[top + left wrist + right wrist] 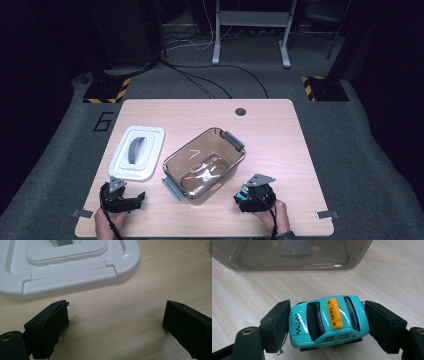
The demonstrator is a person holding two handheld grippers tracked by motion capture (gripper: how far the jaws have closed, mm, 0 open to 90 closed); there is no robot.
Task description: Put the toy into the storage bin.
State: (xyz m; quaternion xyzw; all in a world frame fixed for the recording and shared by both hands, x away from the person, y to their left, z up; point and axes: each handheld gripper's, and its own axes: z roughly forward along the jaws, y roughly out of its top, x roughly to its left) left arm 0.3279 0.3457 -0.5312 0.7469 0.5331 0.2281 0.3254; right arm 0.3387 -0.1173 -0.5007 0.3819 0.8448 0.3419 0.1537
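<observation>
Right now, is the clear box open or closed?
Open. The clear box has no cover on it, and its white lid lies flat on the table beside it, apart from the box.

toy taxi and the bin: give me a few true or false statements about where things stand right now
1. The right gripper has its jaws shut on the toy taxi. True.
2. The toy taxi is red. False: it is teal with an orange TAXI sign.
3. The white lid sits on the clear bin. False: it lies flat on the table beside the bin.
4. The left gripper has its jaws open over bare wood. True.
5. The taxi is already inside the bin. False: it is outside, in front of the bin's wall.
</observation>
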